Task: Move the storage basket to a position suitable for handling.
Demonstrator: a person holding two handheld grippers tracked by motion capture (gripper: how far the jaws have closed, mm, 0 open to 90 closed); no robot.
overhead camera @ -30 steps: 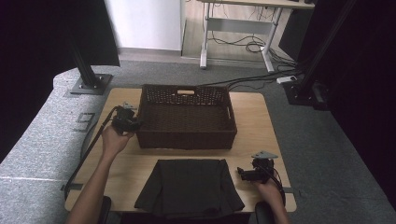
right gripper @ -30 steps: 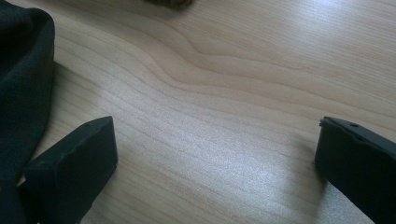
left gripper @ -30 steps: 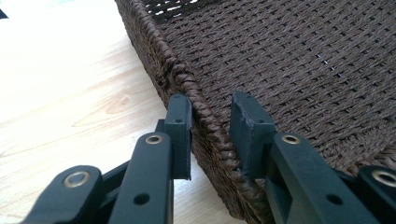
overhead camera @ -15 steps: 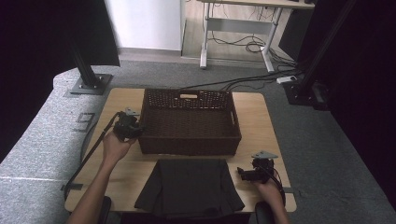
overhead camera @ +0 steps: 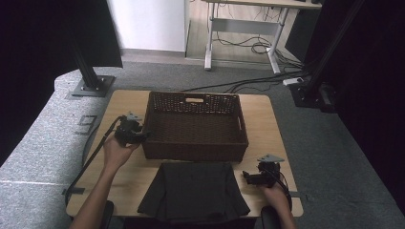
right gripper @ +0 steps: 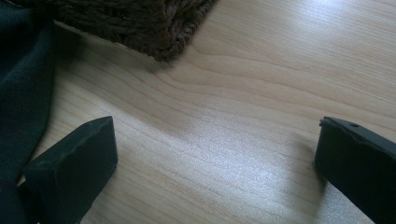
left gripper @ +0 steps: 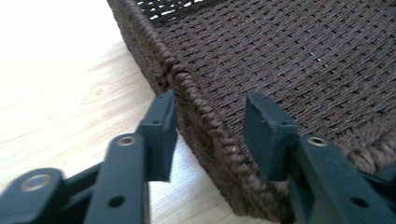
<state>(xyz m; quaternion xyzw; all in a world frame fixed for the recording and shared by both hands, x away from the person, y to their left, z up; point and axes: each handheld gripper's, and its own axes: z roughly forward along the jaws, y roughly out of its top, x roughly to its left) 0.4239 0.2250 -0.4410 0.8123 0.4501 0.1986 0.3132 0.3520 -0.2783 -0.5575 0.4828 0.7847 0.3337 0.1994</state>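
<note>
A dark brown woven basket stands at the middle of the wooden table. My left gripper is at the basket's left wall. In the left gripper view its jaws straddle the rim of the basket, one outside and one inside. They have just been opening, and the pads stand slightly off the weave. A dark folded garment lies flat at the near edge. My right gripper rests open over bare wood just right of the garment, with nothing between its jaws.
The basket's near right corner lies just ahead of the right gripper. A cable trails from the left gripper off the table's left edge. Black stands and a desk with cables stand on the grey floor beyond the table.
The left gripper and the basket have shifted a little toward the person. The right gripper has kept still.
</note>
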